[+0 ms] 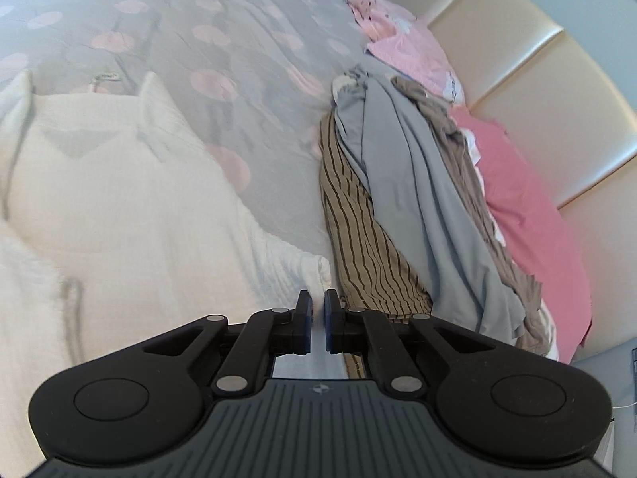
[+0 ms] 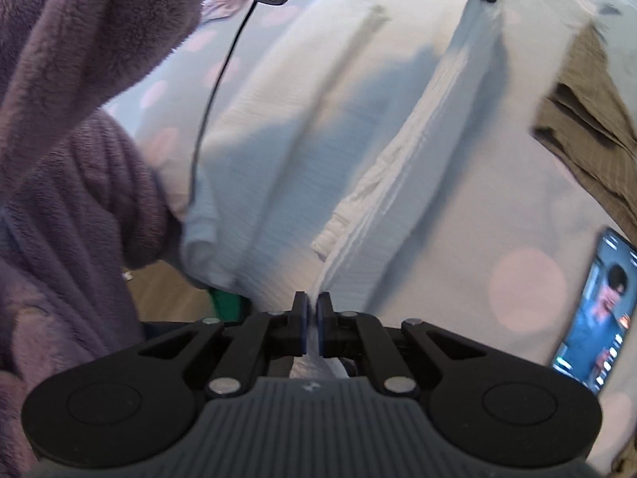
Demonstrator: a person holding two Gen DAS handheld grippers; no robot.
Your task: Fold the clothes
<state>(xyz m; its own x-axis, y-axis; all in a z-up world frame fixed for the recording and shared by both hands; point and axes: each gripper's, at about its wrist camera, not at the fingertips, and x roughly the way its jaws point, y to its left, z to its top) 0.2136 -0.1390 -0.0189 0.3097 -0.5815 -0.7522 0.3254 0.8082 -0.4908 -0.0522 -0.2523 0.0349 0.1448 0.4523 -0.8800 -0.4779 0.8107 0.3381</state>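
Both wrist views look steeply down, sharing the white garment [image 1: 119,207].

Left wrist view: open bedspread [image 1: 247,63] lies from 10 to 12 o'clock — free passage. A pile of clothes [image 1: 402,199] runs from 1 to 4 o'clock, blocking the way to the pink pillows [image 1: 529,215] and the padded headboard [image 1: 549,91]. The white garment [image 1: 119,199] covers 8 to 10 o'clock. Right wrist view: a purple fleece sleeve [image 2: 75,151] fills 8 to 11 o'clock — a phone [image 2: 597,318] lies at 3 o'clock.
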